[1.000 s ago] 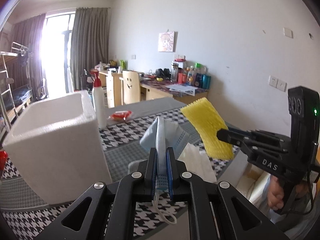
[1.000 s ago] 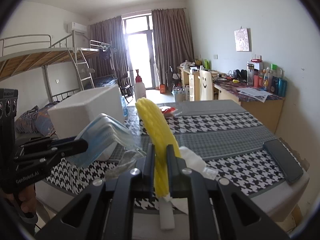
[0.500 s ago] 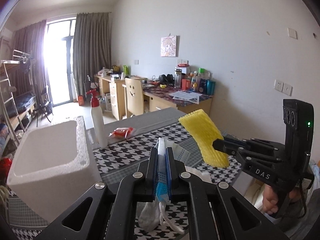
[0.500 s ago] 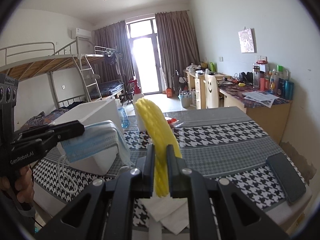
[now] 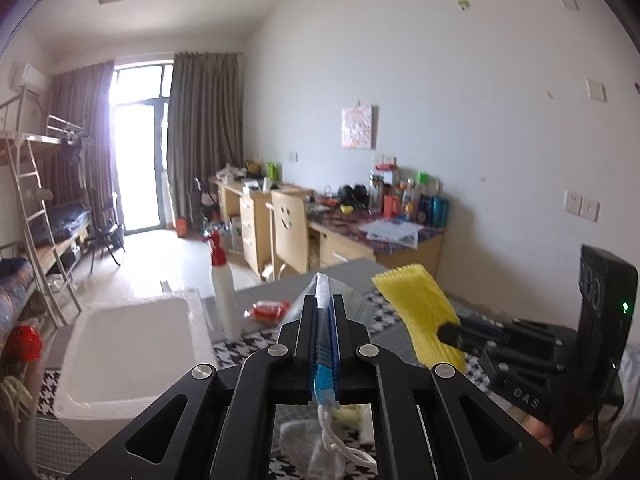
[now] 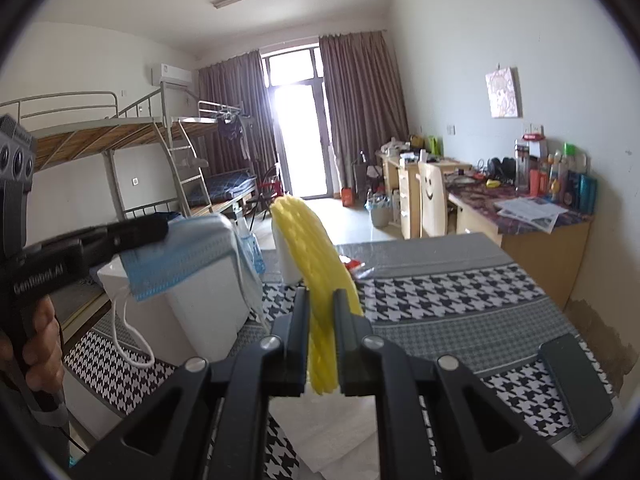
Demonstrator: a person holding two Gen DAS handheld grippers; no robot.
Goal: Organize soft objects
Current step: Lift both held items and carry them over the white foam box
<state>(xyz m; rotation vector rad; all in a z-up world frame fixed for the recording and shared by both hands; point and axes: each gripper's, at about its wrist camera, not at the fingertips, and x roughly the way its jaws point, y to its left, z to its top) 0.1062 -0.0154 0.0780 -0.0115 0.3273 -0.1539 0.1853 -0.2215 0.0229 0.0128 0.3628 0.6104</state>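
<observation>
The left gripper [image 5: 324, 312] has its jaws pressed tight on a blue face mask [image 6: 180, 256], the mask pinched edge-on between them with its white ear loops [image 6: 128, 340] dangling below. The right gripper [image 6: 321, 308] has its jaws clamped on a yellow foam net sleeve [image 6: 316, 272], which stands up out of the jaws and curves forward. Both soft things are held up in the air above the counter [image 6: 460, 300], clear of its houndstooth cloth.

Just left of the mask sits a white foam box [image 5: 124, 356], open at the top; what I can see of its inside looks bare, though from here the bottom is mostly washed out. A white spray bottle [image 5: 222, 296] with a red head stands beside the box, and a small red packet [image 5: 268, 309] lies near it. Below the left jaws some crumpled clear plastic [image 5: 304, 440] rests on the cloth, and a dark flat case [image 6: 576, 384] lies at the counter's right edge.

Both grippers point a little downward and side by side, each gripped by a hand [image 6: 40, 344] at its handle, the right one level with the left and just apart from it
</observation>
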